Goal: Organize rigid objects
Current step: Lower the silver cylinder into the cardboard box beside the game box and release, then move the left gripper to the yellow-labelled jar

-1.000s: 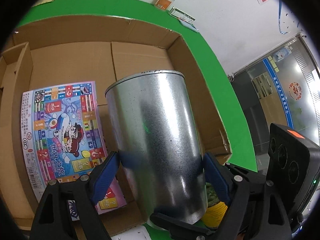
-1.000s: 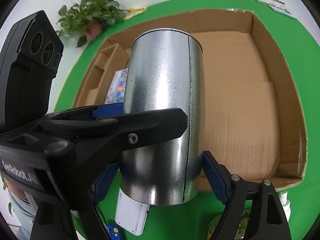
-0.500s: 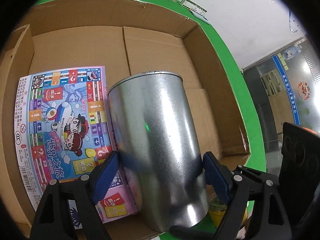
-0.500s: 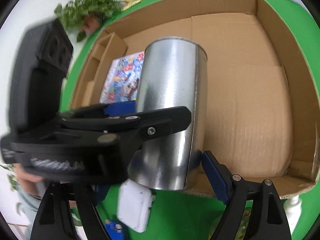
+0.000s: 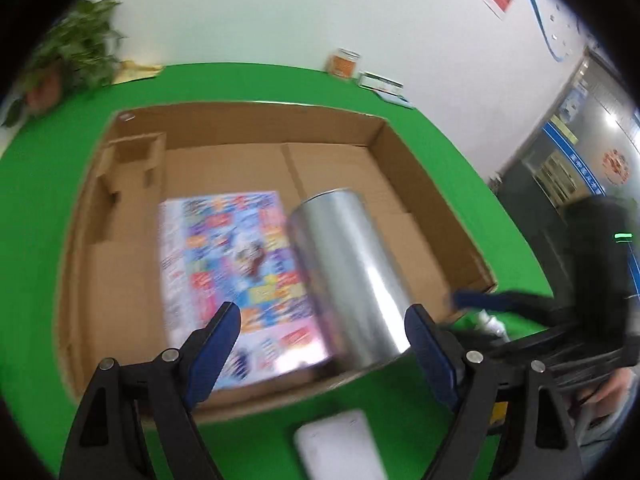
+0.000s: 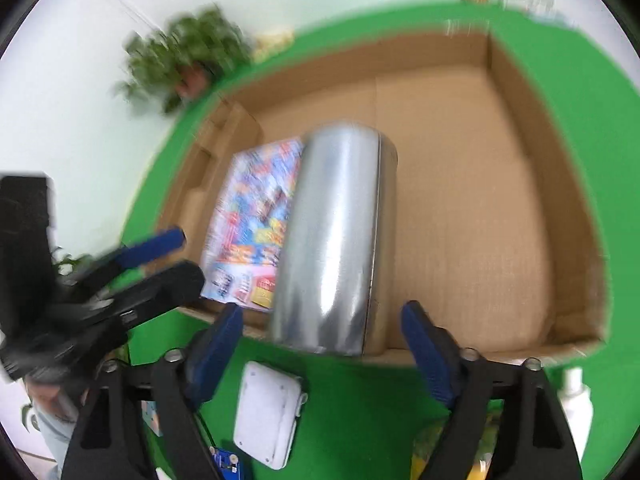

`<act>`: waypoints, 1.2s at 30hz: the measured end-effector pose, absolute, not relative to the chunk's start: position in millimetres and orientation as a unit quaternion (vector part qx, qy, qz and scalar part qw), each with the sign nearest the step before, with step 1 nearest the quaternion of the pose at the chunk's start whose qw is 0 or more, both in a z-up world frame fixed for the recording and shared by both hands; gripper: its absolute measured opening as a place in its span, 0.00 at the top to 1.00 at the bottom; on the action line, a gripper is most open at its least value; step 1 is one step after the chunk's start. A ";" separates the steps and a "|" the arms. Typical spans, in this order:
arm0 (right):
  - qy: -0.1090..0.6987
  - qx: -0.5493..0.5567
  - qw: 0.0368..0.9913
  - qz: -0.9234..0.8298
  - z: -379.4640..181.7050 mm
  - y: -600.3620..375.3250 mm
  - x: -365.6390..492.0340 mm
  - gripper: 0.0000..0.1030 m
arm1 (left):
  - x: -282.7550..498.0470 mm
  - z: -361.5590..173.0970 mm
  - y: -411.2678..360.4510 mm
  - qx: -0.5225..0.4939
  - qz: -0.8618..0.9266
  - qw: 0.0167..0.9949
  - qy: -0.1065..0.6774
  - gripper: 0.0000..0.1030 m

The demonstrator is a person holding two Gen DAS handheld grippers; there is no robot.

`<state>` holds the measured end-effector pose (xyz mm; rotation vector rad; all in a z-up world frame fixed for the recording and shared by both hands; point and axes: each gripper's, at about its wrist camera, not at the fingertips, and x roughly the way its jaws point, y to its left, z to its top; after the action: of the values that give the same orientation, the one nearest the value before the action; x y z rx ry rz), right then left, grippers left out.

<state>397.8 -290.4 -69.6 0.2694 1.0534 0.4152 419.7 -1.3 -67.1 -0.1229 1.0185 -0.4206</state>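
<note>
A shiny metal can (image 5: 348, 276) is seen in the middle of both frames, inside a big cardboard box (image 5: 432, 216). The can is tilted, with its top leaning away, and its bottom is near the front wall of the box. It is blurred, so it cannot be told whether it rests on the box floor. Just to the left of the can, a colorful game board (image 5: 228, 264) is laid flat in the box. The can touches or covers the board's right edge.

The left tool (image 5: 322, 332) is seen at the bottom of its frame with its blue fingers (image 5: 218, 336) wide apart, and nothing is held. The right tool (image 6: 322, 344) is also spread wide, and the can is not gripped by its fingers (image 6: 424, 344).

The box is set on a green desk (image 5: 36, 208). A white flat device (image 6: 268, 416) is laid on the desk in front of the box. A potted plant (image 6: 186, 62) is seen at the upper left.
</note>
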 end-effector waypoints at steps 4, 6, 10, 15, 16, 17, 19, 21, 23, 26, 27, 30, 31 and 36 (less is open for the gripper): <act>0.427 0.123 0.883 0.151 -41.0 -321.1 353.2 0.03 | 417.0 -95.8 14.1 -0.080 -0.183 0.836 0.510 0.27; 0.400 0.100 0.903 0.123 -31.2 -333.5 328.6 0.03 | 406.2 -96.8 13.8 -0.081 -0.173 0.842 0.505 0.35; 0.340 0.031 0.936 0.090 -24.6 -351.0 271.5 0.01 | 352.0 -50.4 4.5 -0.038 -0.157 0.916 0.367 0.25; 0.397 0.071 0.903 0.145 -64.5 -380.3 225.2 0.01 | 291.3 -22.3 -11.9 -0.031 -0.151 0.943 0.294 0.01; 0.410 0.082 0.897 0.140 -73.0 -386.1 222.6 0.01 | 283.8 -23.9 -14.7 -0.045 -0.153 0.939 0.303 0.01; 0.428 0.097 0.889 0.130 -83.0 -393.9 220.9 0.01 | 280.1 -26.3 -14.8 -0.056 -0.154 0.936 0.311 0.01; 0.452 0.130 0.873 0.127 -97.2 -403.4 221.2 0.02 | 272.2 -33.5 -15.3 -0.080 -0.161 0.926 0.333 0.01; 0.469 0.147 0.860 0.135 -104.2 -406.6 224.7 0.07 | 266.1 -41.2 -17.9 -0.097 -0.168 0.916 0.350 0.01; 0.472 0.138 0.860 0.138 -106.4 -402.2 229.8 0.10 | 263.6 -46.5 -24.7 -0.099 -0.180 0.909 0.363 0.01; 0.475 0.125 0.860 0.137 -108.9 -394.4 241.2 0.17 | 268.0 -52.2 -34.0 -0.089 -0.186 0.902 0.379 0.01; 0.480 0.119 0.859 0.130 -112.2 -390.5 246.0 0.27 | 270.6 -53.2 -37.9 -0.083 -0.197 0.898 0.385 0.01; 0.485 0.110 0.859 0.122 -115.4 -381.2 256.9 0.30 | 273.9 -58.9 -43.9 -0.083 -0.227 0.887 0.393 0.01; 0.485 0.098 0.861 0.119 -114.0 -377.3 255.8 0.31 | 273.5 -61.8 -45.2 -0.085 -0.235 0.884 0.395 0.01; 0.466 -0.034 0.879 0.096 -106.6 -322.0 237.9 0.31 | 308.1 -82.7 -58.2 -0.105 -0.282 0.843 0.447 0.01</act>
<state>237.9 -322.0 -106.6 -0.0710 0.9726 0.1995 308.1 -58.2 -82.7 -0.2222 0.9432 -0.5947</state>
